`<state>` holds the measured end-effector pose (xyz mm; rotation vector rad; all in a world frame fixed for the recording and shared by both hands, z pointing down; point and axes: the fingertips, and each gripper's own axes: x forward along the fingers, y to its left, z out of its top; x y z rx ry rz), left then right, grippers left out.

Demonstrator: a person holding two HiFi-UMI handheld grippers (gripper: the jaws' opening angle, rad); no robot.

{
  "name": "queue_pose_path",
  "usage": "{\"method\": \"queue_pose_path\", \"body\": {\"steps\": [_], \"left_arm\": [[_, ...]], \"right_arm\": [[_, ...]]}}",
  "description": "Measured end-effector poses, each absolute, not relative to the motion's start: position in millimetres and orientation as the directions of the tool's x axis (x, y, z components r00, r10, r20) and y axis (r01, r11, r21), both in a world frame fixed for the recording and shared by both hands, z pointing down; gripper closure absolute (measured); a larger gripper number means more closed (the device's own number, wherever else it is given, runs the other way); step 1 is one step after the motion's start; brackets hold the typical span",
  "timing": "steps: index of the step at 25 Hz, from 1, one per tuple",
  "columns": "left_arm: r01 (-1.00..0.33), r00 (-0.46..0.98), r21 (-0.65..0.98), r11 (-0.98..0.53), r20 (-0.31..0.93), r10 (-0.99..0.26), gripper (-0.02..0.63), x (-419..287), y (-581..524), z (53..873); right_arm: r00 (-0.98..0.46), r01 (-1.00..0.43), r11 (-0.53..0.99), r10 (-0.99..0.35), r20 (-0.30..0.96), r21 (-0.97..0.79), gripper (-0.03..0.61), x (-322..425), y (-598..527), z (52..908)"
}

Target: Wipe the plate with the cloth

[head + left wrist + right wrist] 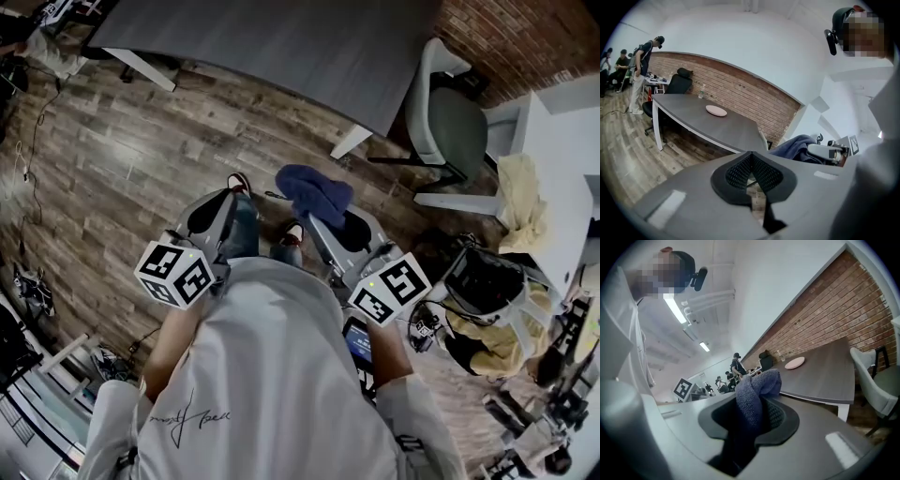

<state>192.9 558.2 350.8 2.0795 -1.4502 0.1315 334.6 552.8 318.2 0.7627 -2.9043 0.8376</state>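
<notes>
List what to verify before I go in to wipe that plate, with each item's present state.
1. Cloth gripped by the right gripper: ok, jaws shut on it.
2. Left gripper free: ok, jaws together, nothing between them.
3. Plate located: ok, it lies on the grey table.
4. Plate within reach: not ok, both grippers hang over the floor, short of the table.
5. Dirt on the plate: cannot tell, too small to see.
</notes>
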Motion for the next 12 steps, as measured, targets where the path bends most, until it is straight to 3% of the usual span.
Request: {"method": "queue_pose_path", "body": {"steps": [7,12], "left_arm": [[-0.890,0.350,0.420,-0.178,0.380,-0.856,0.601,152.1,531.4,345.3],[-0.875,0.333,0.466,-0.131,0.384,-0.861,0.601,115.5,511.0,352.2]], "right_arm": [[-0.850,-0.526,0.726,-0.427,0.309,-0.443,0.465,304.1,516.8,336.0],[-0.876,-0.479,0.741,-0.368,0.313,-0.470,0.465,266.6,499.8,331.3]]}}
